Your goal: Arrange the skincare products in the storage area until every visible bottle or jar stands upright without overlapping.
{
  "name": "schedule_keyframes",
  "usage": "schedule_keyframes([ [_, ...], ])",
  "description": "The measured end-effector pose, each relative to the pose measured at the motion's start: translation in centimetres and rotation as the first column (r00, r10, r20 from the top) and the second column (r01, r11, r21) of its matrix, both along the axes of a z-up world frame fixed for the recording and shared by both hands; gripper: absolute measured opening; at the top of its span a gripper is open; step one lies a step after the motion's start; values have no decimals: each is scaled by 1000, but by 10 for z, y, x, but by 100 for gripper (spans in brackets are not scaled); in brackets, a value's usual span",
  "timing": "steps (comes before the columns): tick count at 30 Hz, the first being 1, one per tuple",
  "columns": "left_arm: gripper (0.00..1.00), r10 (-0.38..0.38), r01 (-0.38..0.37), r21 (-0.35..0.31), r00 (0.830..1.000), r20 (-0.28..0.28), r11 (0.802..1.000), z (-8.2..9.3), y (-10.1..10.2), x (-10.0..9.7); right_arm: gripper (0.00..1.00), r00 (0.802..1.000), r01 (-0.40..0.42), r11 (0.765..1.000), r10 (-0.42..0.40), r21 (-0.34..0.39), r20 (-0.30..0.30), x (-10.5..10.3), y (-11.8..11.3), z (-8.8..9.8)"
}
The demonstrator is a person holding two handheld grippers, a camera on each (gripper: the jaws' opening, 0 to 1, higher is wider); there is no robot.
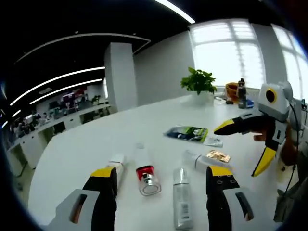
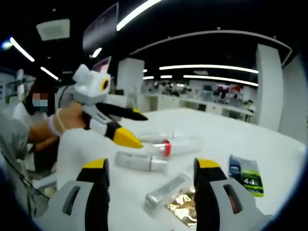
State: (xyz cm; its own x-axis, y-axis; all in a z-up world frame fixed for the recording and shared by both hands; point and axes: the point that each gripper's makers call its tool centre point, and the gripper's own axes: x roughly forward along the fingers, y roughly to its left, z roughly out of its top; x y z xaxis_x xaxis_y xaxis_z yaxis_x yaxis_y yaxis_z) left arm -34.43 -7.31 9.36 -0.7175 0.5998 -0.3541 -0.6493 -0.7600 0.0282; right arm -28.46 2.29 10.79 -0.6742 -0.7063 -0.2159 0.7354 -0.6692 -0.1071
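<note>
Several skincare products lie on their sides on the white table (image 1: 96, 144). A bottle with a red band (image 1: 146, 173) (image 2: 173, 146) lies between a white tube (image 1: 117, 166) and a silver tube (image 1: 182, 197) (image 2: 166, 190). A clear-white bottle (image 1: 197, 161) (image 2: 142, 162) rests beside a gold sachet (image 1: 219, 155) (image 2: 185, 204). My left gripper (image 1: 162, 172) (image 2: 137, 129) is open just above and short of them, holding nothing. My right gripper (image 2: 151, 166) (image 1: 245, 147) hovers open over the silver tube and the sachet, also holding nothing.
A green and black packet (image 1: 187, 133) (image 2: 245, 175) lies flat beyond the products. A potted plant (image 1: 198, 82), a dark bottle (image 1: 241, 92) and an orange container (image 1: 232, 89) stand at the far edge by the window. A person's hand (image 2: 67, 122) holds the left gripper.
</note>
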Motion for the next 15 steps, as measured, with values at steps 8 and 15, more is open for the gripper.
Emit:
schedule_keyframes([
  [8,68,40,-41,8,999,27,999,-13,-3,-18,69,1000,13,1000,-13,-6,-26,-7,-1,10],
  [15,64,78,-78,12,996,36,997,-24,-3,-34,70,998,26,999,-25,23,-52,-10,-2,16],
])
